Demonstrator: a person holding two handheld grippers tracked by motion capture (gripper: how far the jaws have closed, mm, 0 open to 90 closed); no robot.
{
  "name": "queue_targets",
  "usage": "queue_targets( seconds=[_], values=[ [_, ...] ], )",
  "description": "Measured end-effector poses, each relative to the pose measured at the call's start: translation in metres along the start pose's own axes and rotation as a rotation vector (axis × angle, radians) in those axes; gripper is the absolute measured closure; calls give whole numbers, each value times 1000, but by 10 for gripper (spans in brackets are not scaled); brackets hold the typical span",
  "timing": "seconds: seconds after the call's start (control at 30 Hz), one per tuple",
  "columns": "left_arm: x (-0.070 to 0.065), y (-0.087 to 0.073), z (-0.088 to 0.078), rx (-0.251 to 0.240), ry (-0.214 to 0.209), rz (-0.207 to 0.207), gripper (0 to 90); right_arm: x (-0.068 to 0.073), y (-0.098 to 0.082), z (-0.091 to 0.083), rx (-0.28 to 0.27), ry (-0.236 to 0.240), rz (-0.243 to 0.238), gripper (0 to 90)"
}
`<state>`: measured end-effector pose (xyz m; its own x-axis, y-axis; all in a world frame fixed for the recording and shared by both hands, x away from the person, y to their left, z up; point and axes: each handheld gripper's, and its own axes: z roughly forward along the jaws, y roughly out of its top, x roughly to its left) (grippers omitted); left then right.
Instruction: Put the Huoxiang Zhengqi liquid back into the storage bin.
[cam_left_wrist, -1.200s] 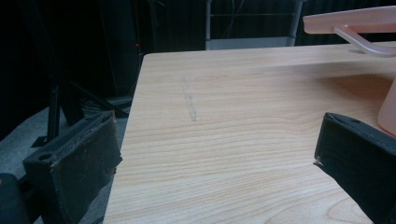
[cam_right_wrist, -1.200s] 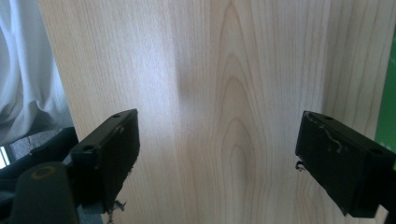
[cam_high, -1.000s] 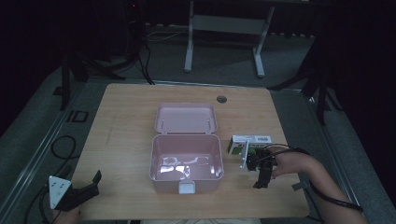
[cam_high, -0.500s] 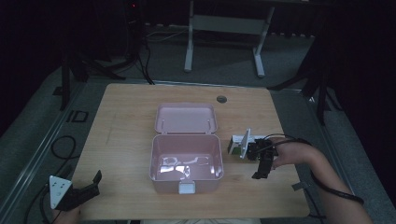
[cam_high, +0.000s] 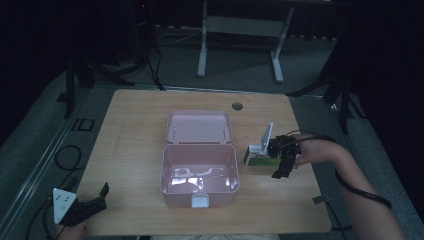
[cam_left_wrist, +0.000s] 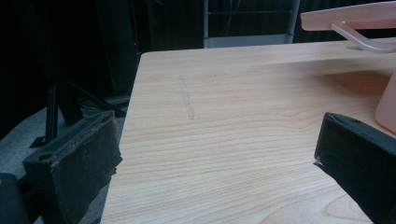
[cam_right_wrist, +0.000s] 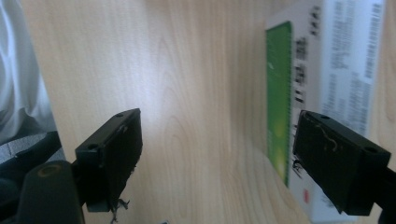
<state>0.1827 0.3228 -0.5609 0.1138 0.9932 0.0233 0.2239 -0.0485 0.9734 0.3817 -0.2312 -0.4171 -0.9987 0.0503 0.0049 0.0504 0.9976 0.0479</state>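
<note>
Right gripper view shows the right gripper (cam_right_wrist: 217, 158) with jaws apart beside the green-and-white carton (cam_right_wrist: 322, 93) lying on the tabletop (cam_right_wrist: 187, 70) right of the pink box (cam_high: 199, 172); it should centre over the carton before closing.

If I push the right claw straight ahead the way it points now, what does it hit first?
Probably the bare wooden tabletop: the right claw points down at it, jaws open. The white-and-green cardboard box lies beside one jaw, which may clip it; depth is unclear.
</note>
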Motion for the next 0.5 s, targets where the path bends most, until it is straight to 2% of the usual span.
queue_targets(
  seconds=[0.23, 0.4, 0.5],
  values=[
    [0, 0, 0, 1, -2, 4, 2, -16, -3, -4, 12, 10, 27, 153],
    [0, 0, 0, 2, -4, 3, 2, -28, -4, -3, 2, -25, 6, 159],
    [0, 0, 0, 3, -5, 4, 2, -33, -4, -1, 13, -22, 17, 181]
  ],
)
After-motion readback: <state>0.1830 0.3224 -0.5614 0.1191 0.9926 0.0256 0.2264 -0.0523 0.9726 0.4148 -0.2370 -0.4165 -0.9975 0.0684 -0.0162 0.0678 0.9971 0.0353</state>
